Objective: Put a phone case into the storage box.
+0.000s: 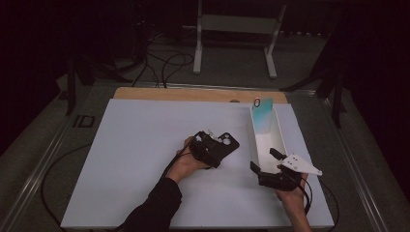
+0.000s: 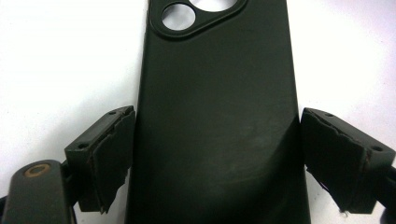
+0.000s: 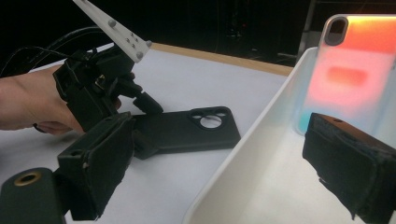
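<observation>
A black phone case (image 1: 227, 141) lies flat on the white table, camera cutout toward the far right. My left gripper (image 1: 215, 145) straddles its near end. In the left gripper view the two pads (image 2: 112, 149) sit against the long edges of the case (image 2: 215, 93), with no gap showing. My right gripper (image 1: 264, 159) stands open astride the near left wall of a long white tray (image 1: 251, 140). One jaw is outside the tray (image 3: 261, 140) and one inside, with nothing held. A translucent teal-to-orange phone case (image 3: 355, 70) leans upright at the tray's far end (image 1: 262, 113).
The white board (image 1: 145, 159) covers most of the table, with a wooden strip (image 1: 193, 94) along its far edge. Black cables trail from both grippers over the near edge. A white metal stand (image 1: 237, 29) is on the floor beyond the table.
</observation>
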